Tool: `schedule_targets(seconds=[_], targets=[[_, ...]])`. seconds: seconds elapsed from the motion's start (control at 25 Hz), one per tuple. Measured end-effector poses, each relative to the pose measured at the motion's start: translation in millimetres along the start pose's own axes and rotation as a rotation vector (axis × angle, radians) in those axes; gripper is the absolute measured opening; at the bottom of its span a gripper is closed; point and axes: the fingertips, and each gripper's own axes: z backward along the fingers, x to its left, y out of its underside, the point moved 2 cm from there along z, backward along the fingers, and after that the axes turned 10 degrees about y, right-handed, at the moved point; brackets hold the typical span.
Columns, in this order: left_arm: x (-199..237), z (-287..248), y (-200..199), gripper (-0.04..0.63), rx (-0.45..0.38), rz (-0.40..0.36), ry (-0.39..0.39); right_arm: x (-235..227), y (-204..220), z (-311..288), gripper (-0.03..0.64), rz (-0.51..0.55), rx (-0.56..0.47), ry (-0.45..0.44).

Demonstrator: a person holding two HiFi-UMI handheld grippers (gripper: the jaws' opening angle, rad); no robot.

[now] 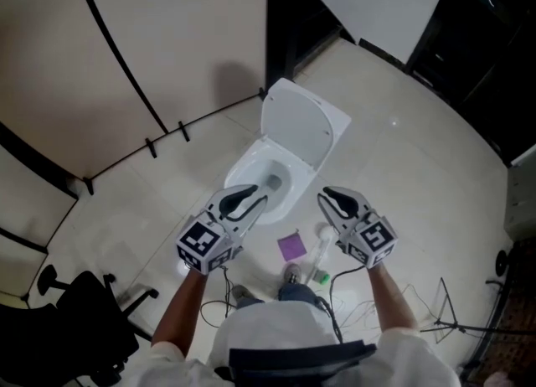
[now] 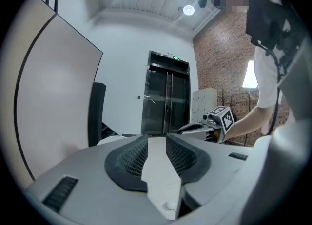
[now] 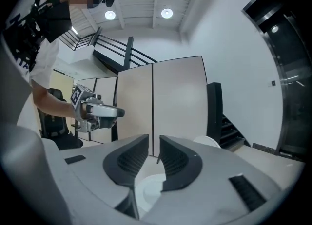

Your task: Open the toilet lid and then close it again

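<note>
White short-sleeved shirt, black harness across the chest, thin black cables trailing off it, left gripper and right gripper in pale grey shells, black ribbed pads, each carrying a black-and-white marker cube.

No lettering can be read; the green sign is too small.

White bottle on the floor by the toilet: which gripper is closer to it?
Right. In the head view the right gripper hangs just above and right of the white bottle; the left gripper is farther off to the left, beyond the purple square.
</note>
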Motion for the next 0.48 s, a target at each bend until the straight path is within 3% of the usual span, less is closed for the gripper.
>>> schedule_targets(seconds=[0.2,0.48], targets=[[-23.2,32.9,20.1,0.108,0.015,0.06,0.008,51.4,10.4,11.3,0.067,0.033,0.019,-0.028],[-18.6,50.0,18.3,0.107,-0.016,0.059,-0.025,67.4,-2.8,2.7,0.067,0.052,0.012,-0.034]])
